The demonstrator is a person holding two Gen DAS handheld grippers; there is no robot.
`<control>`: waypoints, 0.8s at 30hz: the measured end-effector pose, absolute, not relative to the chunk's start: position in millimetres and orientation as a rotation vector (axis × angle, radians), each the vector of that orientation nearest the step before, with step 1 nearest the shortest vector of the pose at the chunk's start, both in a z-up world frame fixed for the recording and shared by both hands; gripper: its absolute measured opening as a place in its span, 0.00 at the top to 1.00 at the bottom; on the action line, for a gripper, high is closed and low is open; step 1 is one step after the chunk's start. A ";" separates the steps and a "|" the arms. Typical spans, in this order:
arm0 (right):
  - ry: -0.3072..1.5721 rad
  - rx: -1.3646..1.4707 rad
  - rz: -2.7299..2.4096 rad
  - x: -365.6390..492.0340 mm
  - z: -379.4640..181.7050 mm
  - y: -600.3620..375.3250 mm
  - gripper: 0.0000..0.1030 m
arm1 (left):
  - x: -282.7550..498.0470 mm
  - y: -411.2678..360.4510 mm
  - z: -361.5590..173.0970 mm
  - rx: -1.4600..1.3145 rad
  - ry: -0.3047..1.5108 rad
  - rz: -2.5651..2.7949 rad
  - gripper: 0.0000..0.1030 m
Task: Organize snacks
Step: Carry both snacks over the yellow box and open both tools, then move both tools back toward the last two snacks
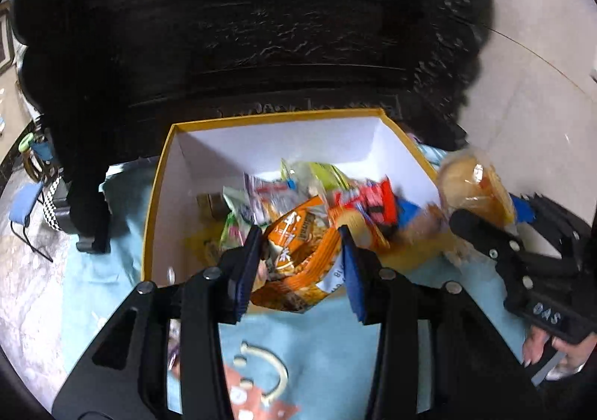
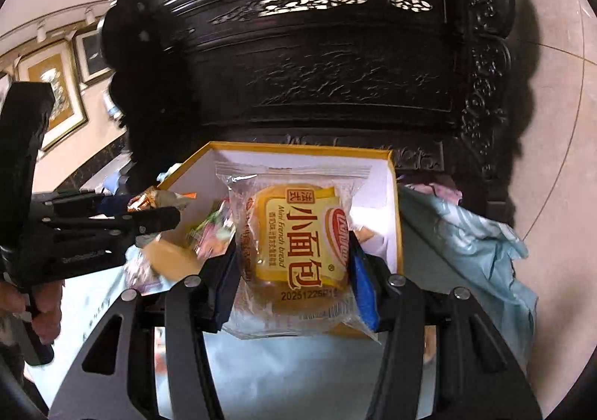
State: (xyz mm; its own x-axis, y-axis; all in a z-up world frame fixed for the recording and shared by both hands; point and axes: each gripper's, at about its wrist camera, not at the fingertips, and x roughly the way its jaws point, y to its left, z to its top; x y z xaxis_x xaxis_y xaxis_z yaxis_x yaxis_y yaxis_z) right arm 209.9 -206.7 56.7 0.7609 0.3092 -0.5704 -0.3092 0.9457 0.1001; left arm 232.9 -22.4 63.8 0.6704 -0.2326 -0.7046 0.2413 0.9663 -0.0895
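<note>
Left: the left gripper (image 1: 300, 263) grasps an orange snack bag (image 1: 298, 263) between its blue pads (image 1: 242, 282), holding it over the near edge of the yellow-rimmed box (image 1: 164, 173). The bag hangs above the opening, apparently so that it can join the heap of snack packets (image 1: 298, 196) already lying on the white floor of the box.

Centre: the box stands on a pale blue cloth (image 1: 328, 338) in front of a dark carved cabinet (image 1: 261, 28).

Right: the right gripper (image 2: 294, 263) is clenched on a clear-wrapped bread packet (image 2: 298, 244), its yellow label facing the camera. The packet is held above the near right part of the box (image 2: 399, 233), probably also for dropping in. A hand (image 1: 552, 345) grips its handle.
</note>
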 end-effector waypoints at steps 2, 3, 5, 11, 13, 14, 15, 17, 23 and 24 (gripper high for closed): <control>0.629 0.014 0.325 227.3 57.0 -205.3 0.48 | 253.2 -25.5 62.8 -0.007 0.807 -0.254 0.58; 0.635 0.026 0.326 234.7 55.9 -204.5 0.48 | 264.6 -27.0 61.6 -0.021 0.814 -0.250 0.58; 0.667 0.042 0.328 253.5 49.3 -202.1 0.47 | 280.9 -30.2 58.9 -0.034 0.807 -0.227 0.41; 0.680 0.114 0.292 262.6 30.0 -207.3 0.35 | 283.0 -33.0 48.5 0.046 0.746 -0.117 0.03; 0.651 0.119 0.294 250.9 30.3 -212.7 0.34 | 272.7 -29.5 44.8 0.075 0.747 -0.133 0.03; 0.647 0.126 0.294 245.8 30.6 -216.3 0.33 | 267.0 -27.8 44.0 0.095 0.743 -0.138 0.03; 0.646 0.138 0.295 242.8 31.0 -221.1 0.33 | 258.7 -24.5 44.2 0.124 0.735 -0.134 0.03; 0.637 0.179 0.302 230.0 32.1 -234.3 0.32 | 244.1 -14.4 45.7 0.137 0.721 -0.141 0.03; 0.625 0.217 0.299 189.0 28.8 -268.5 0.32 | 199.2 29.1 26.1 0.216 0.734 -0.183 0.03; 0.627 0.227 0.298 182.9 26.4 -273.7 0.32 | 194.4 37.3 15.6 0.240 0.749 -0.179 0.03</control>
State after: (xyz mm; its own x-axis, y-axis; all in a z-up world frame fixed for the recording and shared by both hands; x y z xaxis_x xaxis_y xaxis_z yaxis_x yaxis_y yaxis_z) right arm 182.9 -273.7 26.4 0.7696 0.3404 -0.5402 -0.2041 0.9328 0.2970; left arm 194.4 37.3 15.6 0.7193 -0.0753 -0.6906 0.2454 0.9576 0.1511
